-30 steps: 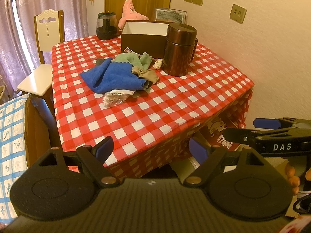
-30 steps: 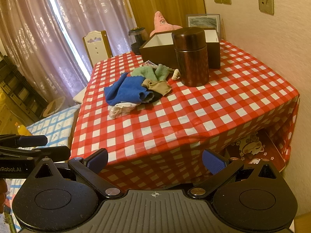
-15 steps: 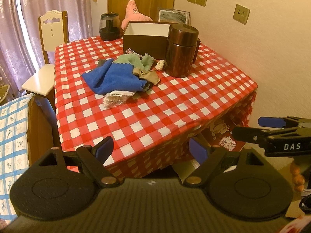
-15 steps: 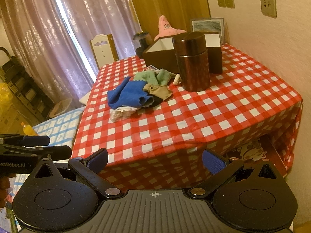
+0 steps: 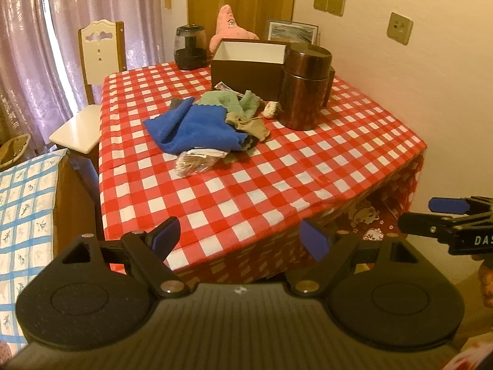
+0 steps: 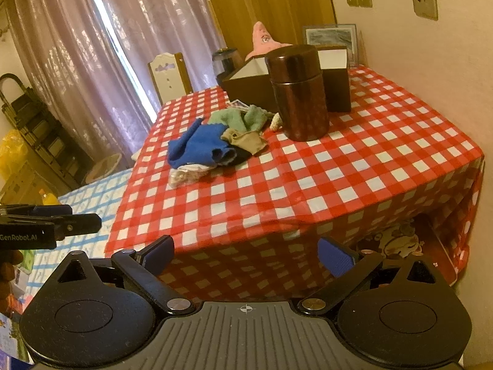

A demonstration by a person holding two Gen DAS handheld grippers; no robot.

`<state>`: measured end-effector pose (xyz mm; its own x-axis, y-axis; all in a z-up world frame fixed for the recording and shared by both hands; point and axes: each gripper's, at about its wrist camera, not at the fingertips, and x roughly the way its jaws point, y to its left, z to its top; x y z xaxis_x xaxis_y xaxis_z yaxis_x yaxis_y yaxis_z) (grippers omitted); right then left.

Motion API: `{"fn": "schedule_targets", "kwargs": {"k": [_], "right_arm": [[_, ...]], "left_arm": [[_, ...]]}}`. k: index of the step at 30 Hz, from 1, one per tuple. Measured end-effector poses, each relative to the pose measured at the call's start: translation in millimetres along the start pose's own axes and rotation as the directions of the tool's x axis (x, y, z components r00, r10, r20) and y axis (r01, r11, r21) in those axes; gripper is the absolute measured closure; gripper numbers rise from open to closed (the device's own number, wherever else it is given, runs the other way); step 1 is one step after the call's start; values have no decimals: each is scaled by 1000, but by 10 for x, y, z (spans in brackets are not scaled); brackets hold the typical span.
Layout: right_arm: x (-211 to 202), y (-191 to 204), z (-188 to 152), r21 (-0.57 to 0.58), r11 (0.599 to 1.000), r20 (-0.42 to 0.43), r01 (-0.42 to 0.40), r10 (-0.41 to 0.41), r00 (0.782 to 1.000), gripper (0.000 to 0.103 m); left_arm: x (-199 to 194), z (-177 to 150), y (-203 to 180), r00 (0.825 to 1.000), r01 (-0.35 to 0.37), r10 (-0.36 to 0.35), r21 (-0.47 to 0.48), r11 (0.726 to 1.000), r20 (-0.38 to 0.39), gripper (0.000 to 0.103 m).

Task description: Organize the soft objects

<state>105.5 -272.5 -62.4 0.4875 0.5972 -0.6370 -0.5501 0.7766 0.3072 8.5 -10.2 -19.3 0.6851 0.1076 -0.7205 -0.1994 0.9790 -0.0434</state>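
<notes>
A heap of soft things lies mid-table on the red checked cloth (image 5: 277, 178): a blue cloth (image 5: 197, 126) (image 6: 200, 145), a green cloth (image 5: 231, 100) (image 6: 240, 118), a tan cloth (image 5: 249, 125) (image 6: 245, 140) and a pale crumpled bag (image 5: 194, 162). Behind the heap stands an open dark box (image 5: 246, 64) (image 6: 336, 83). My left gripper (image 5: 238, 237) is open and empty, short of the table's near edge. My right gripper (image 6: 246, 252) is open and empty, also off the table. Each gripper shows at the edge of the other's view.
A tall brown canister (image 5: 303, 88) (image 6: 297, 92) stands right of the heap. A pink plush (image 5: 228, 29), a dark jar (image 5: 189, 47) and a framed picture (image 5: 291, 32) are at the back. A white chair (image 5: 95, 74) and a blue checked surface (image 5: 24, 215) are left. The wall is right.
Both grippers have drawn back and risen slightly, so the table sits a bit farther off and lower in view. Nothing on the table moved. Both stay open.
</notes>
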Motion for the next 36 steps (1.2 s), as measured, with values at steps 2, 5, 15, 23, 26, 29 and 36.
{"fn": "schedule_targets", "kwargs": {"k": [2,5,15,23,26,29,36], "right_arm": [[58,-15,25,-2,1000,7,2,-2,1000,4],[163,-40,89,3,1000,10,4,-4,1000,4],[819,-121,525,13,999,37,29,-29,999,9],[1639,-70,975,-5,1000,20,26,-26,999,15],[1907,-52,1101,-24,999,10,36,-36,999,17],[2159,-47,1193,-49,997,2,58,-58,998,21],[2690,-68,1331,-99,991,-21,90,-93,995,31]], "left_arm": [[71,41,-3,1000,-9,9,-5,1000,-3,21],[176,96,86,1000,-14,14,-11,1000,-4,22],[966,591,483,1000,-6,6,15,1000,-19,27],[1712,1011,910,999,-10,11,18,1000,-49,27],[1940,1079,1050,998,-7,8,12,1000,-69,28],[2192,1137,1217,995,-2,0,-17,1000,-104,31],[2623,1210,1443,988,5,-13,-50,999,-156,33]]}}
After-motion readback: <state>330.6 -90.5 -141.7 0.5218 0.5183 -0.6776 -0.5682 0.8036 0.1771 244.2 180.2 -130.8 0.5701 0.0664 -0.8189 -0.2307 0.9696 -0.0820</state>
